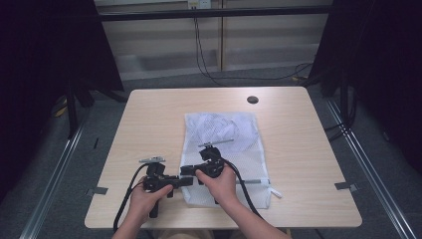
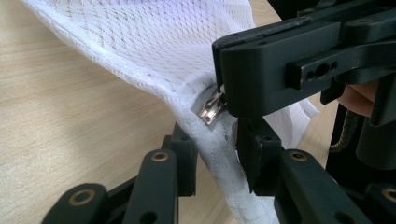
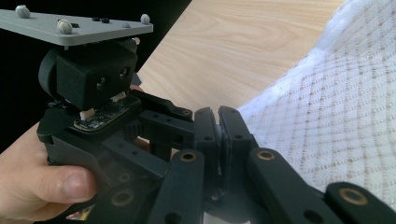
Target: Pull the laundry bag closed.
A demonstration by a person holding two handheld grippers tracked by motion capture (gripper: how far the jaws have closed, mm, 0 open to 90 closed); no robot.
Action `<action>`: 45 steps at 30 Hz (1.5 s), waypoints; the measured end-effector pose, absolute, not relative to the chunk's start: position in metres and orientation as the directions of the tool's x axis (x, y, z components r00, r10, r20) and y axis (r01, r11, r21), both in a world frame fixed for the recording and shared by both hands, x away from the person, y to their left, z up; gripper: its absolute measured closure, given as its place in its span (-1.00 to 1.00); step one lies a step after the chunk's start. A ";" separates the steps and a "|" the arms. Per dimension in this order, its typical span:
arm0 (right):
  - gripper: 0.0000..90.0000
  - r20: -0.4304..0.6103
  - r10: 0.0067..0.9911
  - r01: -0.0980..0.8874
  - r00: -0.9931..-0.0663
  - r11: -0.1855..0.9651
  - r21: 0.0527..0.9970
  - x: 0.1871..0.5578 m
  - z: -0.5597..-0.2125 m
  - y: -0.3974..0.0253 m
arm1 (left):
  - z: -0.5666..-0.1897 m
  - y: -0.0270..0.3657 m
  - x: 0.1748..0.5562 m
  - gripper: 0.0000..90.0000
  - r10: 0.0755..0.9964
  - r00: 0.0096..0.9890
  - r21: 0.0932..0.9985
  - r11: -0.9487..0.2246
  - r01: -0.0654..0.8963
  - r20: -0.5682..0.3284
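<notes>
Pale wooden desk (image 1: pixel 149 114): white mesh laundry bag (image 1: pixel 224 134) lying flat; at 6 o'clock, right gripper (image 2: pixel 224 100) fingers pinching silver metal zipper pull (image 2: pixel 210 110), left gripper (image 2: pixel 212 156) fingers clamping bag's edge.

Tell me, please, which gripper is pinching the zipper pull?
The right gripper: it is shut on the silver zipper pull, whereas the left gripper clamps the mesh laundry bag.

White mesh laundry bag (image 1: pixel 226 149) flat on table, silver zipper pull (image 2: pixel 211 108)
</notes>
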State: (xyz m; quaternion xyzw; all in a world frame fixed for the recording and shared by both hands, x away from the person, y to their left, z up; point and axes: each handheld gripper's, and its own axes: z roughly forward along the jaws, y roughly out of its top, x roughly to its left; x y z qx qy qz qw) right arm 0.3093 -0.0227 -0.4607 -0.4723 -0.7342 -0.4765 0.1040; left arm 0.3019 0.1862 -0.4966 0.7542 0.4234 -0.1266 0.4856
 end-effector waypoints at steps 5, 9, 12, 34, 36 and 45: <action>0.93 0.602 0.593 0.791 -0.534 0.099 0.604 0.309 -0.461 -0.023 | -0.497 0.187 0.302 0.65 0.518 0.596 0.614 -0.162 0.773 -0.614; 0.93 0.604 0.594 0.793 -0.531 0.098 0.601 0.309 -0.460 -0.023 | -0.497 0.187 0.302 0.74 0.517 0.591 0.606 -0.163 0.778 -0.619; 0.93 0.605 0.592 0.792 -0.533 0.097 0.603 0.309 -0.460 -0.023 | -0.497 0.188 0.303 0.83 0.514 0.588 0.601 -0.164 0.782 -0.625; 0.93 0.615 0.590 0.805 -0.524 0.107 0.584 0.310 -0.460 -0.030 | -0.495 0.191 0.303 0.94 0.525 0.528 0.548 -0.134 0.826 -0.667; 0.93 0.613 0.592 0.805 -0.523 0.106 0.584 0.310 -0.460 -0.032 | -0.495 0.191 0.303 0.94 0.528 0.530 0.551 -0.134 0.824 -0.664; 0.93 0.617 0.589 0.808 -0.521 0.107 0.580 0.310 -0.461 -0.036 | -0.495 0.192 0.303 0.94 0.529 0.518 0.539 -0.129 0.832 -0.672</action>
